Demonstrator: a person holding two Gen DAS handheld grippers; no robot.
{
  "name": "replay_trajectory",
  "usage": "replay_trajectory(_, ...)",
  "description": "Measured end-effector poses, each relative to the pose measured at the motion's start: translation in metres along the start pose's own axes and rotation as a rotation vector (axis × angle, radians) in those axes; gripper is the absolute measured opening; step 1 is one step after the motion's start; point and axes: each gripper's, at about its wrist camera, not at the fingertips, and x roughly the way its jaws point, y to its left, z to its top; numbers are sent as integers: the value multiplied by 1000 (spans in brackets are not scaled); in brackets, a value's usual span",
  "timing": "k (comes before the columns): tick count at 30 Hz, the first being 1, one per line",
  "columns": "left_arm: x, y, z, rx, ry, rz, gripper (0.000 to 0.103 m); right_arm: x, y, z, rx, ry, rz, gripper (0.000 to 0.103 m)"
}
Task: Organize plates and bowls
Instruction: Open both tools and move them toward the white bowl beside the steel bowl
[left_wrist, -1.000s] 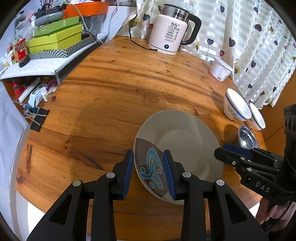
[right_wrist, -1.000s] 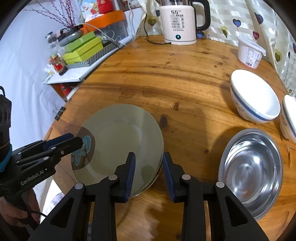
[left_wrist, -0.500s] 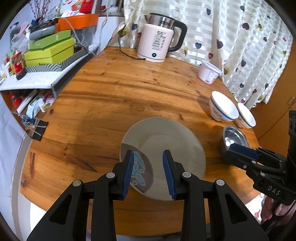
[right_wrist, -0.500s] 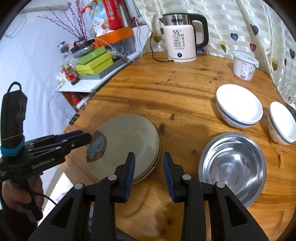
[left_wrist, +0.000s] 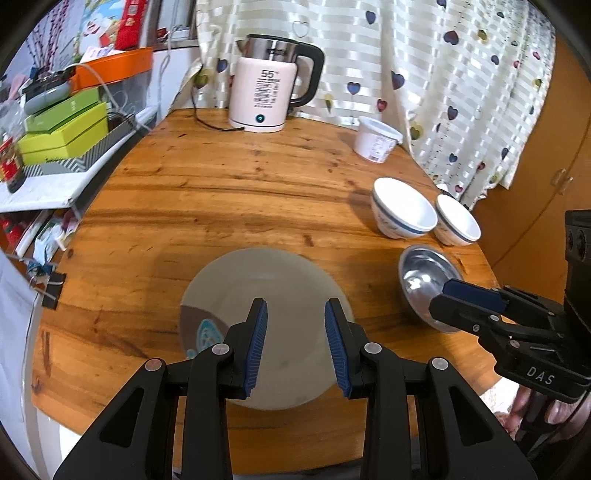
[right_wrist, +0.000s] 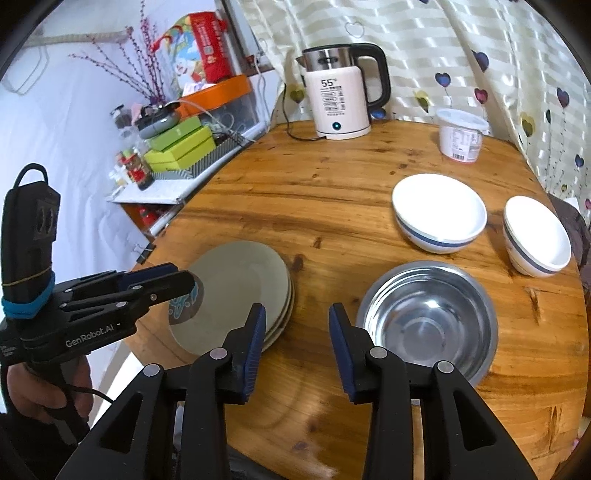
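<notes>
A stack of grey-green plates (left_wrist: 266, 288) with a blue motif on a brown patch lies near the round wooden table's front edge. My left gripper (left_wrist: 295, 314) hovers above it, open, with nothing between its fingers. In the right wrist view the plates (right_wrist: 240, 284) are at the left and a steel bowl (right_wrist: 424, 317) at the right. My right gripper (right_wrist: 297, 314) hangs over the bare wood between them, its jaws opening and holding nothing. Two white bowls with blue bands (right_wrist: 439, 210) (right_wrist: 535, 232) stand behind the steel bowl.
At the back of the table (left_wrist: 221, 192) stand a pink-white kettle (left_wrist: 266, 96) with its cord and a white tub (left_wrist: 376, 138). A cluttered shelf with green boxes (left_wrist: 62, 133) borders the left side. A heart-print curtain (left_wrist: 443, 74) hangs behind.
Both grippers have risen and drawn back from the plates, so more of the table shows. The right jaws have widened a little. The plates and bowls have stayed put.
</notes>
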Motion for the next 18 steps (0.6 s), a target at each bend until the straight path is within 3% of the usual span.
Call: replay_trajectory(18,31,-41,39,66,26,-65,34,-21,-72,13,173,-45,-109,35)
